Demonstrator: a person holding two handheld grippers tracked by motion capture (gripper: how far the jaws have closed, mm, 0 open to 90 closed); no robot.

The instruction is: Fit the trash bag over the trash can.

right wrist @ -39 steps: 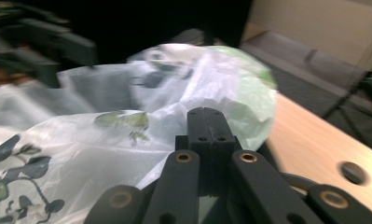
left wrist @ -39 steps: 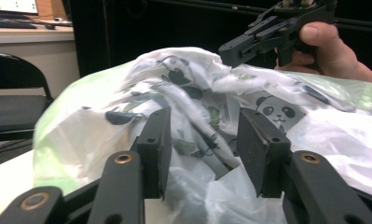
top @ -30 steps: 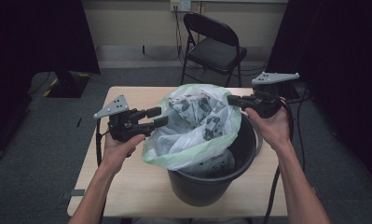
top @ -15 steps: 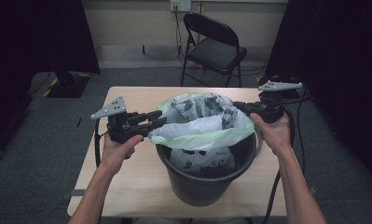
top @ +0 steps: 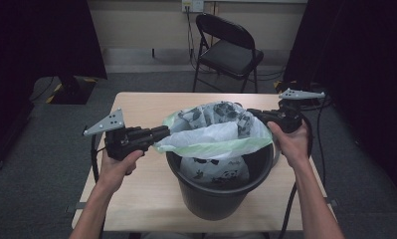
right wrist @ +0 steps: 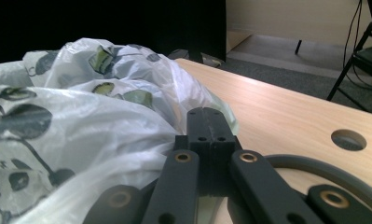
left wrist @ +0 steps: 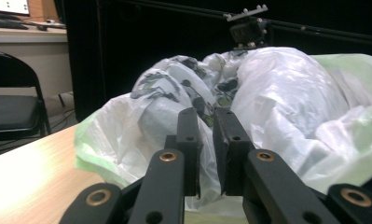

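Note:
A white plastic bag [top: 211,132] with a green rim and dark leaf print is stretched over the mouth of a black bucket [top: 216,194] on the wooden table [top: 136,199]. My left gripper [top: 166,132] grips the bag's left edge. Its jaws have just been closing, and in the left gripper view they [left wrist: 204,116] pinch the bag's film [left wrist: 286,93] with a thin gap left. My right gripper [top: 250,113] is shut on the bag's far right edge. In the right gripper view its jaws [right wrist: 206,116] meet on the film [right wrist: 81,107] beside the bucket's rim [right wrist: 314,168].
A black folding chair [top: 231,50] stands behind the table. Dark curtains hang on both sides. The tabletop has a round hole [right wrist: 347,139] near the right gripper. Cables trail off the table's right side.
The bag has come down from a raised bunch and now spans the bucket's mouth. The right gripper has sunk with its edge. The left jaws have closed on the left edge.

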